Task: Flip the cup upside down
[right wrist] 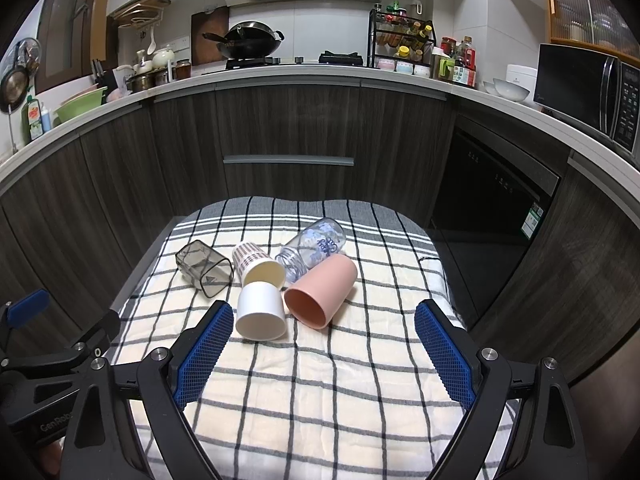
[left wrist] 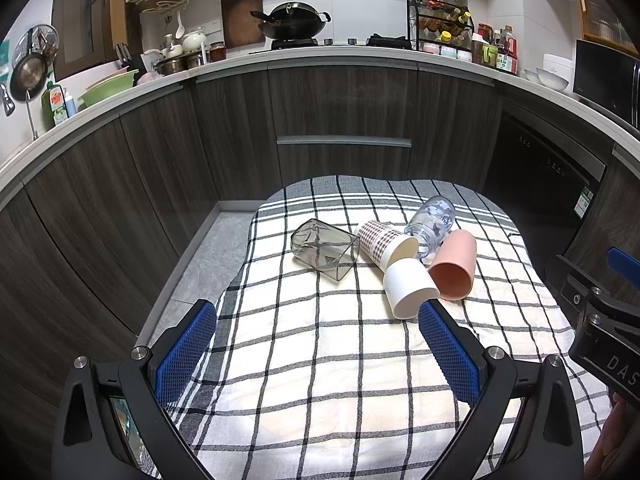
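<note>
Several cups lie on their sides in a cluster on a checked cloth point(left wrist: 320, 360) point(right wrist: 320, 380): a smoky grey square cup point(left wrist: 324, 249) point(right wrist: 204, 267), a plaid paper cup point(left wrist: 384, 242) point(right wrist: 256, 262), a white cup point(left wrist: 408, 288) point(right wrist: 261, 310), a pink cup point(left wrist: 454, 266) point(right wrist: 322, 290) and a clear printed glass jar point(left wrist: 432, 220) point(right wrist: 316, 248). My left gripper point(left wrist: 318, 348) is open and empty, short of the cups. My right gripper point(right wrist: 324, 348) is open and empty, just before the white and pink cups; part of it shows at the right edge of the left wrist view point(left wrist: 608, 320).
The cloth covers a small table point(left wrist: 208, 256) in front of dark wood kitchen cabinets point(left wrist: 344, 120). The counter behind carries a wok point(left wrist: 294, 20), a spice rack point(left wrist: 440, 24), bottles, bowls and a microwave point(right wrist: 588, 92). A dishwasher point(right wrist: 492, 200) is at the right.
</note>
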